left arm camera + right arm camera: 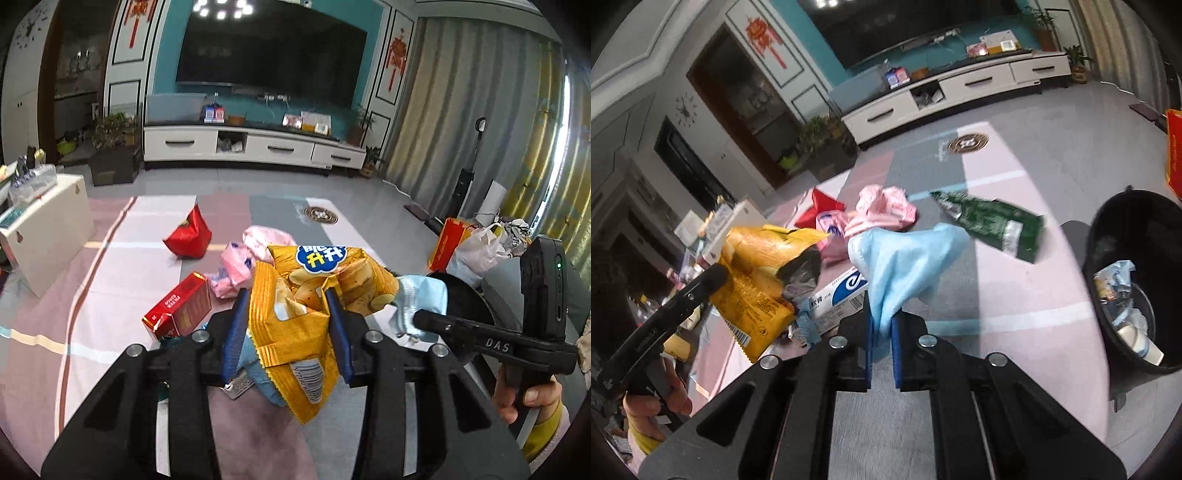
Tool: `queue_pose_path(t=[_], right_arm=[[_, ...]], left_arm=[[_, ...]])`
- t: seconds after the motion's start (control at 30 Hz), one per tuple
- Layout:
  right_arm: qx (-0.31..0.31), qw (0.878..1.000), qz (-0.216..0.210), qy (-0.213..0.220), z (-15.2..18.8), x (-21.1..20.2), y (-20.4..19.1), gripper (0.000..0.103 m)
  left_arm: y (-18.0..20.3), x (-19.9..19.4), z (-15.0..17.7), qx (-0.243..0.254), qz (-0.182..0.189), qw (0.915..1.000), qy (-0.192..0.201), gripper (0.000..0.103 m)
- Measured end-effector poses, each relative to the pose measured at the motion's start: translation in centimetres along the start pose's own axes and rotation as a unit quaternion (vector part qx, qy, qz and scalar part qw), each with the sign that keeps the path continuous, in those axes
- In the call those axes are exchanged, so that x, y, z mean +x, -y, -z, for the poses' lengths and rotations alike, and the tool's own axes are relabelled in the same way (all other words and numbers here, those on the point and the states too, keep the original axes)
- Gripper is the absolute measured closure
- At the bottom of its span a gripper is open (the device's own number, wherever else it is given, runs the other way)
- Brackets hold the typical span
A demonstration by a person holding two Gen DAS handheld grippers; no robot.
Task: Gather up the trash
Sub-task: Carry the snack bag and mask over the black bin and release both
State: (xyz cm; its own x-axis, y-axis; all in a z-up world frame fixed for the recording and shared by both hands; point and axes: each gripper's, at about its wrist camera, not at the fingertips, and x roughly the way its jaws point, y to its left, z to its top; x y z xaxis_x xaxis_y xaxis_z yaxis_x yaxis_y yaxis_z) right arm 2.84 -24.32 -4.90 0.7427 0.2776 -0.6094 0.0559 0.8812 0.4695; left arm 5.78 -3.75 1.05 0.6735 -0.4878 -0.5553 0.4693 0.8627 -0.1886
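On pink-grey rug point(1015, 288), scattered wrappers point(993, 221).

One yellow chip bag point(295, 321); one bin point(1108, 266)

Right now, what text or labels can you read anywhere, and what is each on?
"DAS": right gripper, on its black body.
"PLAYER KINGS", apparently, printed upside down: red box.
"升升": blue badge on yellow chip bag held by left gripper.
White-and-blue box, barcodes, green bag: too blurred.
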Motion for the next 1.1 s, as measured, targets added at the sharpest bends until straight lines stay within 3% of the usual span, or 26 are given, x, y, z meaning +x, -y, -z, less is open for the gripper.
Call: queue_pose_path(t=[0.27, 0.6, 0.87, 1.1], right_arm=[[0.02, 0.997, 0.055, 0.05, 0.4, -5.5, 4.2, 0.094], [0.07, 0.984, 0.124, 0.103, 1.3, -10.8, 11.4, 0.094], [0.1, 0.972, 0.162, 0.134, 2.1, -12.7, 15.3, 0.094], [0.124, 0.967, 0.179, 0.136, 2.9, -13.0, 18.3, 0.094]], left_arm=[[3.7, -0.6, -0.6, 0.019, 0.026, 0.9995, 0.004, 0.061], [12.0, 3.0, -0.9, 0.056, 0.084, 0.9946, -0.022, 0.061], [17.4, 5.8, -1.5, 0.08, 0.112, 0.99, -0.033, 0.06], [22.5, 10.0, -1.5, 0.098, 0.129, 0.9853, -0.056, 0.06]])
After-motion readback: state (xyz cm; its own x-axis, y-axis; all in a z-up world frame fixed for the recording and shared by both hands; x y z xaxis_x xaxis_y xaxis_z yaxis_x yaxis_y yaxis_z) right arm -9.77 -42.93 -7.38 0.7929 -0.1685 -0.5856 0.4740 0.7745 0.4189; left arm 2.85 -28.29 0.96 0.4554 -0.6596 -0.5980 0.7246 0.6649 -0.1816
